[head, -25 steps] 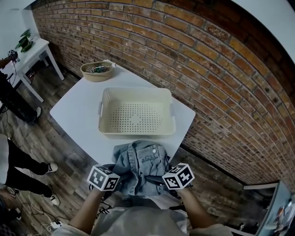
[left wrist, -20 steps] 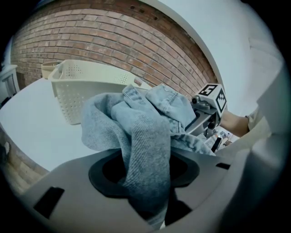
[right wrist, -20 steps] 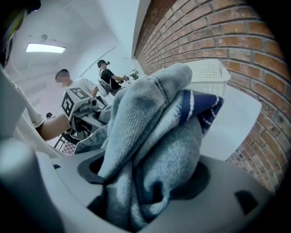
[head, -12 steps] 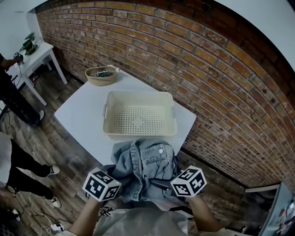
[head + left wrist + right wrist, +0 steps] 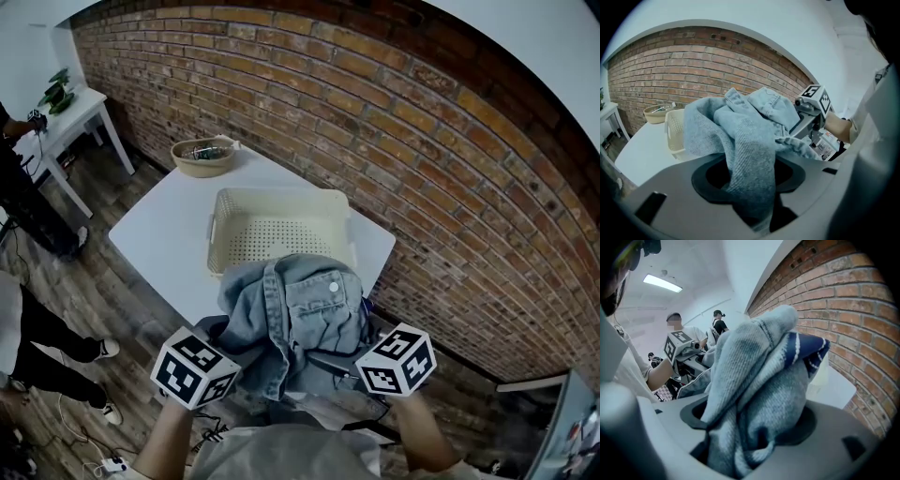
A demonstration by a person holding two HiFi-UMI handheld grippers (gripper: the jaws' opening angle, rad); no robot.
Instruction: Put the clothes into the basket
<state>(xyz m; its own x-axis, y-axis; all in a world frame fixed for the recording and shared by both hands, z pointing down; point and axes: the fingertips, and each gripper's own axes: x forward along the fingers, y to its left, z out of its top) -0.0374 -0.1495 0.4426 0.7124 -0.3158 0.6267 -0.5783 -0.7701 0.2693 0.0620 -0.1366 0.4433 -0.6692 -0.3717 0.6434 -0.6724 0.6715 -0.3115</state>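
I have the denim garment (image 5: 302, 314) pinched from both sides. The left gripper (image 5: 751, 194) is partly closed on a fold of it. The right gripper (image 5: 740, 446) stands wider because it bites a thicker bunch, with a dark blue striped piece (image 5: 808, 350) caught in the same wad. I cannot tell whether that piece is a lining or a second garment.

One grip at each side keeps the cloth gathered as a bundle between my hands, so it doesn't trail from a single corner. It is held up at the near edge of the white table (image 5: 159, 234), and in the head view its far fold overlaps the near rim of the cream basket (image 5: 272, 234). What I can see of the basket holds nothing. I judge the bundle needs carrying farther out over it before both jaws let go. A bowl (image 5: 202, 155) at the far left corner sits well apart.
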